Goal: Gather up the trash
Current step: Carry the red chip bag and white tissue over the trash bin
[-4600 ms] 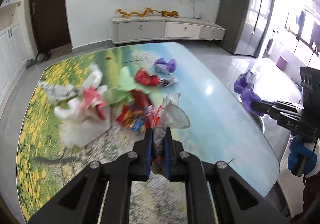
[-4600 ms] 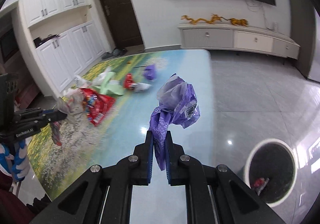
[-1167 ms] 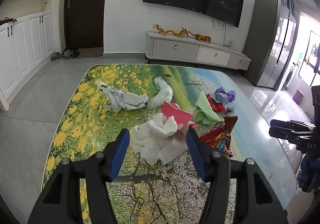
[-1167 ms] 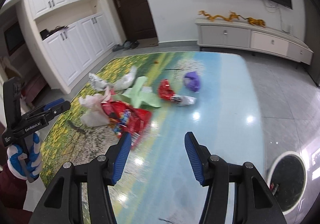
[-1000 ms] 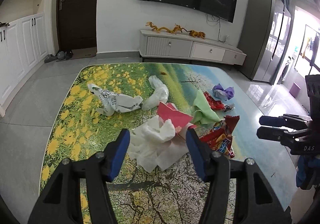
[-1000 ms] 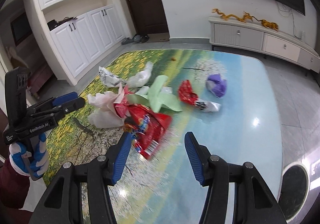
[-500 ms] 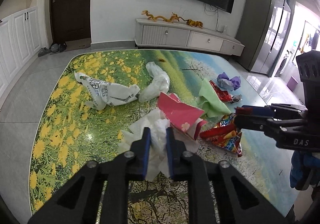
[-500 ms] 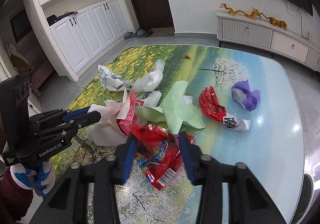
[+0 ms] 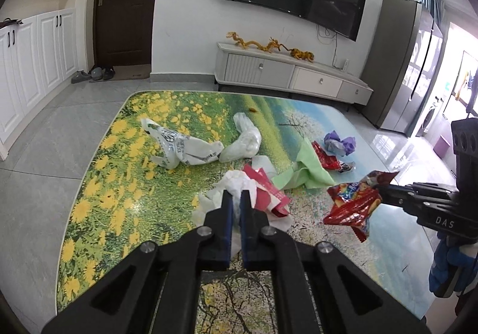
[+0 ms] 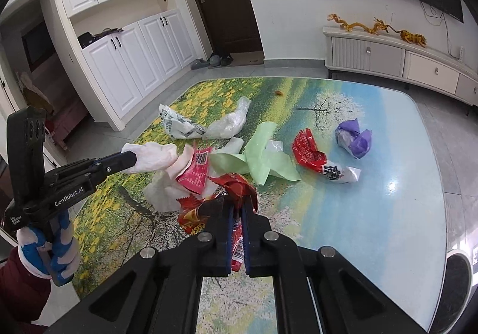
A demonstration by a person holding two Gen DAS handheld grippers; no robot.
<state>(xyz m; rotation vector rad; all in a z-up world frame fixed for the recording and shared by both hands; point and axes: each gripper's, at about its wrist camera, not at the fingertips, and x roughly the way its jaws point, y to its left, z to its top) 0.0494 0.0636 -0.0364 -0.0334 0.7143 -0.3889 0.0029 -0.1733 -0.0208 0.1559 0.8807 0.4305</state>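
Observation:
My left gripper (image 9: pixel 236 199) is shut on a crumpled white tissue (image 9: pixel 236 183), which also shows in the right wrist view (image 10: pixel 155 158), lifted a little above the table. My right gripper (image 10: pixel 236 208) is shut on a red snack wrapper (image 10: pixel 236 187) and holds it above the table; the wrapper also shows in the left wrist view (image 9: pixel 355 199). A pink-red packet (image 10: pixel 195 174), a green sheet (image 10: pixel 263 161), a red wrapper (image 10: pixel 307 152), a purple wad (image 10: pixel 355 140) and white bags (image 10: pixel 179 126) lie on the table.
The table (image 10: pixel 397 190) has a printed meadow cover. A round trash bin (image 10: pixel 460 283) stands on the floor at the right table edge. A TV cabinet (image 9: pixel 292 77) lines the far wall, white cupboards (image 10: pixel 131 56) the left.
Both grippers have shut: the left on the white tissue, the right on the red snack wrapper. Both pieces are now lifted off the table.

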